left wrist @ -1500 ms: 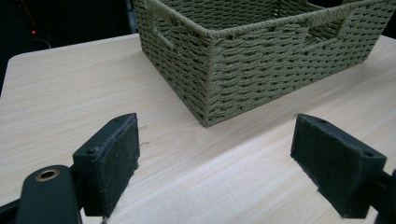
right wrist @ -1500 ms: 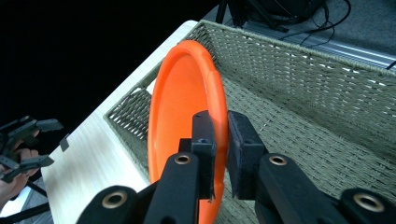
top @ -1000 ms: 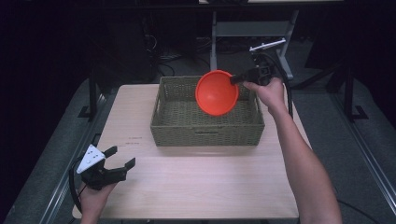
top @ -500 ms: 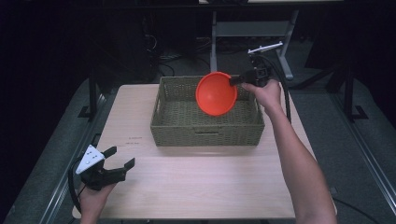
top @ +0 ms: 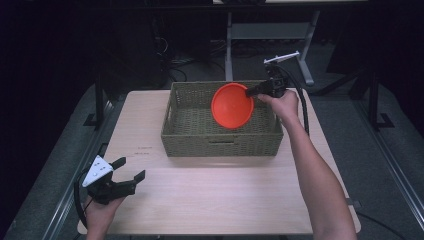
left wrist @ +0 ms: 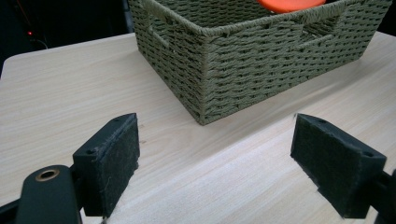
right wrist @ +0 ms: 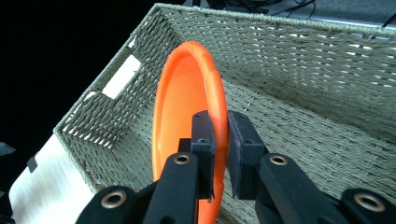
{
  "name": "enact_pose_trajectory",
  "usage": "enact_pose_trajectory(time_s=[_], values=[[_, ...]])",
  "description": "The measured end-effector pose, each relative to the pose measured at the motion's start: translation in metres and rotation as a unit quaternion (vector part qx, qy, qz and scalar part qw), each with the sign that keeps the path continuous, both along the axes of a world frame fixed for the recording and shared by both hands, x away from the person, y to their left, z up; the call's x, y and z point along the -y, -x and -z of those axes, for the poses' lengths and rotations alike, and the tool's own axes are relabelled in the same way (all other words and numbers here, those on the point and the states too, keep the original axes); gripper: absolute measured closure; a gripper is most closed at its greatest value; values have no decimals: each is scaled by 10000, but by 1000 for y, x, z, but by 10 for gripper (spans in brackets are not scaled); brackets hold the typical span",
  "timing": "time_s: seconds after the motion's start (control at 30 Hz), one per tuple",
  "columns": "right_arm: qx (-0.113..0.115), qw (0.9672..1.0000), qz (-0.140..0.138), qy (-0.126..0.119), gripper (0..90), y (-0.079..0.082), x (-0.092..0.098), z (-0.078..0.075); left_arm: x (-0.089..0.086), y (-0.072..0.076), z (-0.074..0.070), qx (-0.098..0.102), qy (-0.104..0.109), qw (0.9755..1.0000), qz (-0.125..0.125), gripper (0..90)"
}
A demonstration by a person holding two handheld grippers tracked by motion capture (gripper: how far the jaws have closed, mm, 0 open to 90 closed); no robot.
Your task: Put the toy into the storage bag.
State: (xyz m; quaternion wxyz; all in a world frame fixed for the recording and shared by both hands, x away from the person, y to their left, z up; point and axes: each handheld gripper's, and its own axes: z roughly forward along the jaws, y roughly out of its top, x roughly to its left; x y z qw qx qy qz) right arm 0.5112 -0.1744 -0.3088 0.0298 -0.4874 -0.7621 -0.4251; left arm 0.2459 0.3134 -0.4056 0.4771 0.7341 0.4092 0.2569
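High view: we are seeing the right gripper (top: 251, 91), right of centre in the frame, clamping the rim of an orange plate (top: 232, 106) held on edge over the woven basket (top: 190, 137). The left gripper (top: 129, 171) is sitting at lower left on the table (top: 220, 195), jaws spread, grasping nothing.

Left gripper view: we are looking between two parted pads (left wrist: 112, 161) at bare tabletop; the basket corner is filling the upper middle, and a sliver of orange is cut off by the top edge.

Right gripper view: jaws are pinching the plate rim at centre (plate upright, inside the basket walls). We are judging the best course is lowering slowly, tilting the plate flat before letting go. The basket floor beneath the plate is hidden.
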Motion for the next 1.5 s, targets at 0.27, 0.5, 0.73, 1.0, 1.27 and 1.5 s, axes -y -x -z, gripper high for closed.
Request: enact_pose_trajectory(time_s=[0.27, 0.5, 0.73, 1.0, 1.27, 1.5], values=[[-96, 9999, 12, 61, 814, -2, -2, 11, -1, 0, 0, -2, -10, 10000, -12, 150], [-155, 9999, -39, 49, 812, -4, -6, 19, 0, 0, 0, -20, -25, 10000, 5, 151], [-246, 9995, -76, 188, 811, -4, -10, 24, 0, 0, 0, -9, -7, 10000, -4, 151], [-349, 9985, -163, 393, 805, -6, -17, 33, -1, 0, 0, -16, 7, 10000, -3, 150], [-620, 9968, -195, 469, 778, -10, -19, 50, -1, 0, 0, -25, 17, 10000, 4, 150], [-761, 9950, -154, 622, 664, -11, -18, 54, -1, 0, 0, -21, 16, 10000, 2, 150]])
